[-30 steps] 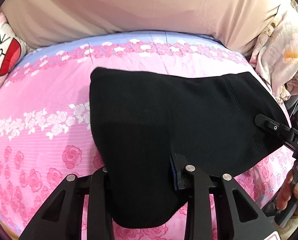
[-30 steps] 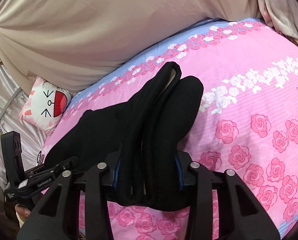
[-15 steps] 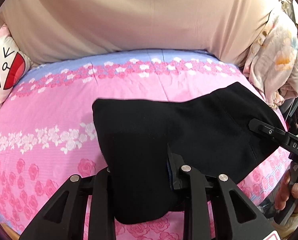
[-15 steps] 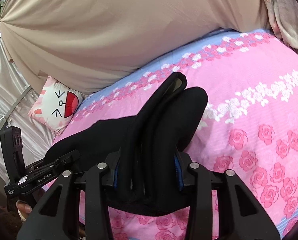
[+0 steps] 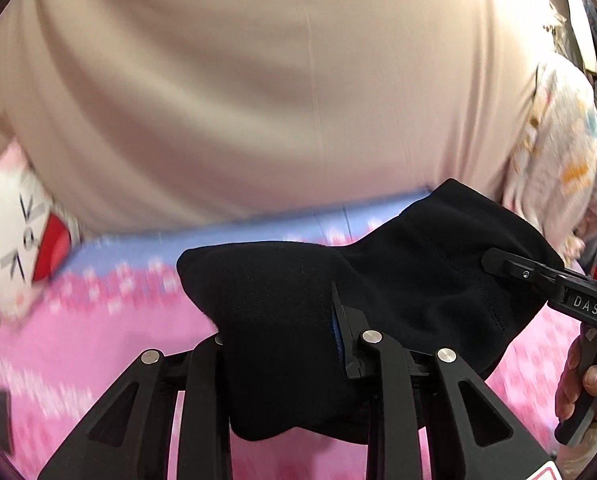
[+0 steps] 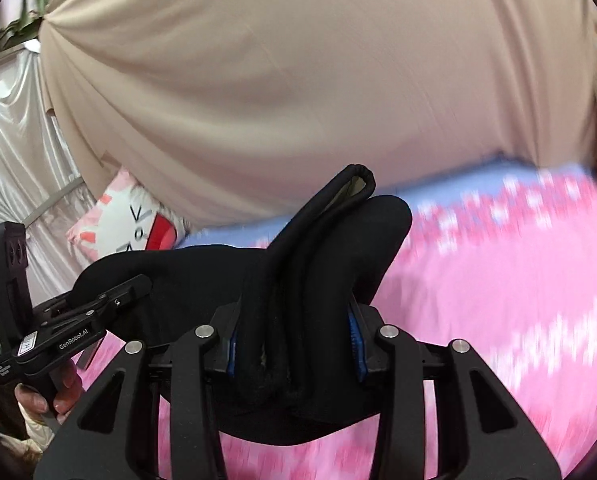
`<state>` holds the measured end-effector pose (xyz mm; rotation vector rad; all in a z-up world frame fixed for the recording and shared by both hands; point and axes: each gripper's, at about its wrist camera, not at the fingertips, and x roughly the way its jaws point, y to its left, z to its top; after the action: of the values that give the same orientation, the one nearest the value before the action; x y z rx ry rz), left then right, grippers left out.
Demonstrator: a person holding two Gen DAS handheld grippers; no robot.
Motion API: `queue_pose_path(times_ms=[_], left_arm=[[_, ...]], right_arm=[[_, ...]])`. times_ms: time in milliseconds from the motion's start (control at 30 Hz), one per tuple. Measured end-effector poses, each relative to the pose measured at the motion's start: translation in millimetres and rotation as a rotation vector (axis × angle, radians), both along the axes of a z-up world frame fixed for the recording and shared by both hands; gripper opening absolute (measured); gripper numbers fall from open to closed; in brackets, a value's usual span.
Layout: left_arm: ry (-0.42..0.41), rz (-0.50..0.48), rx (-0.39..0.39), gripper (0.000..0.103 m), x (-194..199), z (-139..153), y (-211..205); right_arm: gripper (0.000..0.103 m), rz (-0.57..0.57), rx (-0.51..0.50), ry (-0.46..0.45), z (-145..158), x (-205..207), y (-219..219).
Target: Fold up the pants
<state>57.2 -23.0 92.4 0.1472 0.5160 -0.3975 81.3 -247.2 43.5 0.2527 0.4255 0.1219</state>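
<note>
The black pants [image 5: 298,300] are folded into a thick bundle and hang lifted above the pink rose bedspread [image 5: 78,344]. My left gripper [image 5: 282,344] is shut on one end of the bundle. My right gripper [image 6: 294,340] is shut on the other end, where the folded waistband layers [image 6: 330,208] stick up between its fingers. The right gripper also shows at the right of the left wrist view [image 5: 538,280], and the left gripper at the left of the right wrist view [image 6: 98,304]. Both views are motion-blurred.
A beige curtain [image 5: 278,92] hangs behind the bed. A white and red cartoon pillow [image 5: 22,232] lies at the bed's far left; it also shows in the right wrist view [image 6: 134,224]. Floral cloth [image 5: 554,152] hangs at the right. White satin drapes [image 6: 14,152] hang at the left.
Both grippers have risen with the pants and tilted upward; the bundle now hangs off the bedspread, and the curtain fills more of both views.
</note>
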Motion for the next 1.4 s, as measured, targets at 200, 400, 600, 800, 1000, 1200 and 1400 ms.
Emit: queue_pose_path(times_ms=[200,400,600,800,1000,1200,1400], left_arm=[[-0.079,0.026,-0.057,0.024,86.5,12.5,-7.5],[0.215,0.076,-0.031,0.028,207.6,-104.0,-19.1],[0.183,0.131,0.098,0.049,206.4,-167.0,-19.7],[0.194,0.183,0.069,0.071,208.5,-172.7,-10.4],[0.164,0.273,0.175,0.087,178.0,-154.2,30.2],[0.09,0.495,0.248,0.086,138.9,-117.7,71.7],[0.22,0.311,0.055,0.087,167.8,-115.6,26.1]], right_arm=[[0.038,-0.033,-0.009,-0.056,10.9,97.6,-34.0],[0.042,-0.068,0.05,0.275,-107.1,207.8,-81.5],[0.072,-0.086,0.168,0.346,-149.8,217.3,-109.4],[0.071,-0.084,0.132,0.349,-148.3,221.2,-105.1],[0.077,-0.195,0.193,0.319,-133.5,174.8,-123.0],[0.077,-0.176,-0.036,0.152,-70.8,131.6,-68.1],[0.051,-0.089,-0.096,0.245,-96.0,186.0,-31.4]])
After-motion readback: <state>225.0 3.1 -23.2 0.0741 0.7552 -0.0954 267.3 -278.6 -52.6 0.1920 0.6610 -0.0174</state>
